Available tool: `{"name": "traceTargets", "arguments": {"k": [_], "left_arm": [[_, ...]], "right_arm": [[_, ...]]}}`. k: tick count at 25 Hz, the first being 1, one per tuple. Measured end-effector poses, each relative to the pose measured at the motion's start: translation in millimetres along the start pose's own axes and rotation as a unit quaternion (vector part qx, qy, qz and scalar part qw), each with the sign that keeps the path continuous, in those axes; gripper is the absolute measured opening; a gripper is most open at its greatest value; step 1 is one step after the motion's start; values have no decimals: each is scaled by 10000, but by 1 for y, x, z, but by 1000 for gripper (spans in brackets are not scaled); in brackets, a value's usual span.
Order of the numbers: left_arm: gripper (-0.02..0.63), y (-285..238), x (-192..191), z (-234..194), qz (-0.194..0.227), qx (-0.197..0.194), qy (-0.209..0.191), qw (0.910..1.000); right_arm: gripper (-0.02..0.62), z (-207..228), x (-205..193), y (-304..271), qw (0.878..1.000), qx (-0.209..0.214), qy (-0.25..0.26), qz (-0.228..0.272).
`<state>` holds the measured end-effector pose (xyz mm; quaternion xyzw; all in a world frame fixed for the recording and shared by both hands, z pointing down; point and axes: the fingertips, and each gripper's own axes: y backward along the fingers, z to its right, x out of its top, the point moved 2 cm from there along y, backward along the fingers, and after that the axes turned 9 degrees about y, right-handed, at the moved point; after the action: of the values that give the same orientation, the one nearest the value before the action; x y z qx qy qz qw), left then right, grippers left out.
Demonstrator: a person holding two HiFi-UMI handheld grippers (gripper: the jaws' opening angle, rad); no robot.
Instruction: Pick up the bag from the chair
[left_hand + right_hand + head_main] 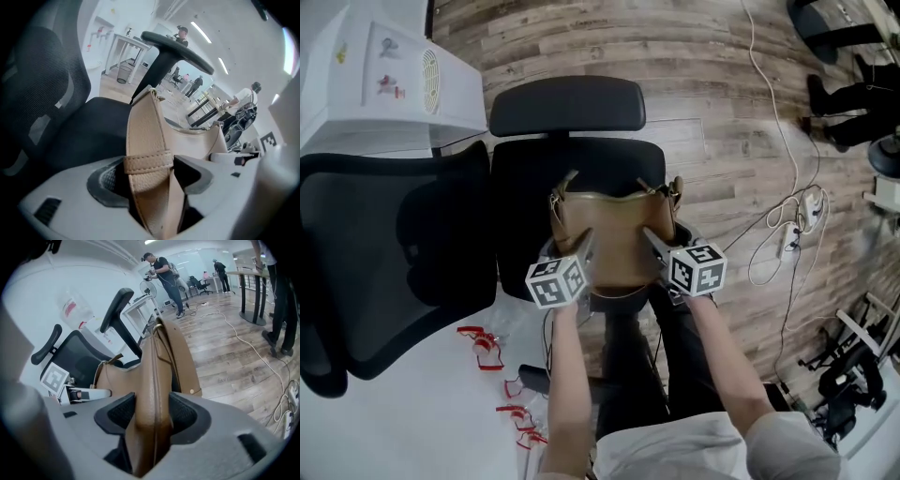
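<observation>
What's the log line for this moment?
bag: upright over chair seat | left gripper: shut on bag's left end | right gripper: shut on bag's right end

There's the bag (617, 234), tan-brown; chair (525, 202) black; floor (712, 94) grey-brown wood grain; marker cubes (555, 281) carry black-and-white square patterns.

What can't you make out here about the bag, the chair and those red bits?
Whether the bag rests on the chair: head view looks from above; left hand-held gripper and right hand-held gripper cover its lower corners.
Bag's contents: opening too narrow, all views.
The red bits on the table: head view, too small.
</observation>
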<state>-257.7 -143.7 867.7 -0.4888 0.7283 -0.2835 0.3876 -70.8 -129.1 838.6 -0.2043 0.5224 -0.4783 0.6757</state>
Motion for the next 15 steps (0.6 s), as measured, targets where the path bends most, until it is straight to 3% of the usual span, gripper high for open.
{"name": "traceTargets", "arguments": {"k": [9, 15], "left_arm": [[280, 36, 18, 40, 477, -276, -151, 9984], [265, 98, 36, 95, 984, -278, -224, 9945]], "right_arm": [[213, -8, 25, 49, 9982, 12, -11, 597], [202, -18, 56, 116, 9952, 289, 187, 916]]}}
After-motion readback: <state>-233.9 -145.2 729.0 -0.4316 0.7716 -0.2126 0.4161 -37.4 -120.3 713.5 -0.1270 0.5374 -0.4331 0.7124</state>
